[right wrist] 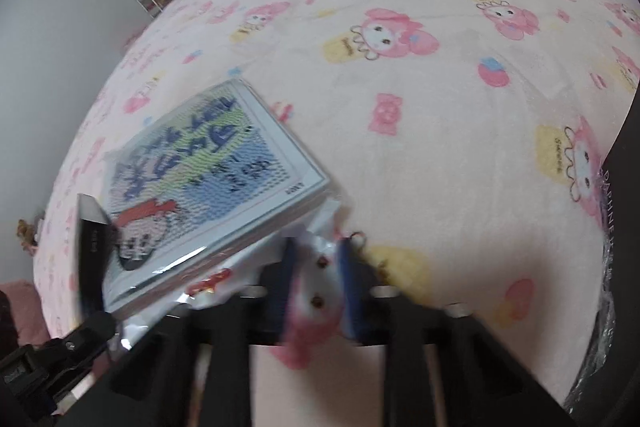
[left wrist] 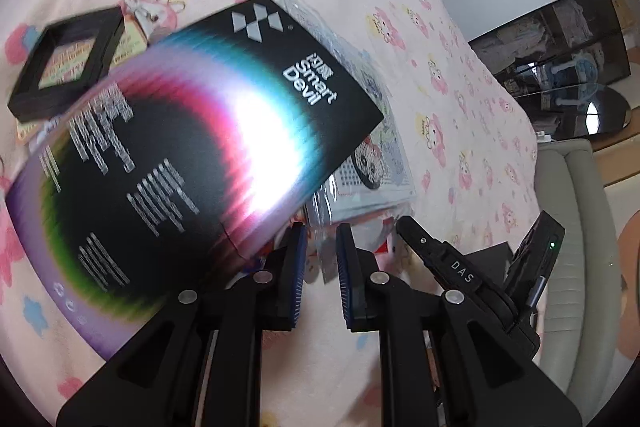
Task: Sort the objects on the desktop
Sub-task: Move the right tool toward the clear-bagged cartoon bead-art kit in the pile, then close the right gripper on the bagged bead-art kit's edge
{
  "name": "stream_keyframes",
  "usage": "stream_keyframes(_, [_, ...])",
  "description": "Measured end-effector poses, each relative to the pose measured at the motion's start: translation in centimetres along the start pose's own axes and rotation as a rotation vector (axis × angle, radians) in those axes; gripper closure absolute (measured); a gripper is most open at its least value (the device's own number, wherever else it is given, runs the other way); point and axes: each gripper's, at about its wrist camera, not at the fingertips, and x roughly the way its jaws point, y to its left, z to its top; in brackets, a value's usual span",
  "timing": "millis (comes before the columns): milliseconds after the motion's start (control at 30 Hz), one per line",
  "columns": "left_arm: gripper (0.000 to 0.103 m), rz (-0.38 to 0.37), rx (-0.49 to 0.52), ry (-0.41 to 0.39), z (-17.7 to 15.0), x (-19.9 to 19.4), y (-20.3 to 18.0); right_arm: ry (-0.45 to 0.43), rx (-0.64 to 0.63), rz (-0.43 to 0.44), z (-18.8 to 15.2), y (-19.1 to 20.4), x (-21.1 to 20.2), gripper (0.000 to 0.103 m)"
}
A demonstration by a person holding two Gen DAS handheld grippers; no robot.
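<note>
In the left wrist view my left gripper (left wrist: 322, 255) stands slightly open; the black "Smart Devil" box (left wrist: 192, 155) with rainbow sheen sits beside its left finger, tilted above the blanket. Whether the fingers pinch anything is unclear. A plastic-wrapped cartoon pack (left wrist: 360, 131) lies under and right of the box. The other gripper's black body (left wrist: 480, 275) is at lower right. In the right wrist view my right gripper (right wrist: 320, 279) holds the plastic wrap (right wrist: 320, 227) of the cartoon pack (right wrist: 212, 183), which tilts up to its left. The black box's edge (right wrist: 90, 251) shows at far left.
A pink cartoon-print blanket (right wrist: 420, 67) covers the surface. A small black framed box (left wrist: 68, 63) lies at upper left in the left wrist view. A dark wrapped box (right wrist: 616, 247) sits at the right edge. A white sofa (left wrist: 576, 247) and dark glass cabinets (left wrist: 560, 39) stand beyond.
</note>
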Motion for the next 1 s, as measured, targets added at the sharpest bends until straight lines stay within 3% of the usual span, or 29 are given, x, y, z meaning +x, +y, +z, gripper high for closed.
stream_keyframes(200, [0.087, -0.041, -0.046, 0.014, -0.3, -0.1, 0.5, -0.052, -0.066, 0.027, -0.7, 2.1, -2.2, 0.1])
stream_keyframes(367, [0.07, -0.083, -0.064, 0.015, -0.5, -0.2, 0.5, -0.006, -0.06, 0.052, -1.9, 2.1, -2.6, 0.1])
stream_keyframes(467, [0.07, -0.078, -0.057, 0.01, -0.6, -0.1, 0.3, 0.029, -0.051, 0.055, -2.6, 1.6, -2.2, 0.097])
stream_keyframes(533, [0.075, -0.084, -0.057, 0.012, -0.5, 0.1, 0.4, 0.036, -0.023, 0.064, -2.5, 1.3, -1.8, 0.095])
stream_keyframes(600, [0.087, -0.082, -0.057, 0.027, -0.3, 0.6, 0.5, 0.041, 0.012, 0.09, -2.3, 0.8, -1.7, 0.088])
stream_keyframes(633, [0.099, -0.078, -0.056, 0.04, -0.3, 1.1, 0.4, 0.043, 0.027, 0.102, -2.2, 0.6, -1.6, 0.086])
stream_keyframes(667, [0.101, -0.074, -0.053, 0.049, -0.3, 1.4, 0.4, 0.041, 0.035, 0.113, -2.2, 0.7, -1.7, 0.083])
stream_keyframes(833, [0.103, -0.076, -0.02, 0.028, -1.0, 0.0, -0.4, 0.039, 0.02, 0.142, -2.8, 1.6, -2.6, 0.082])
stream_keyframes(1000, [0.103, -0.085, -0.006, 0.047, -3.8, -3.0, -0.1, 0.043, -0.003, 0.144, -4.6, 1.9, -4.8, 0.082])
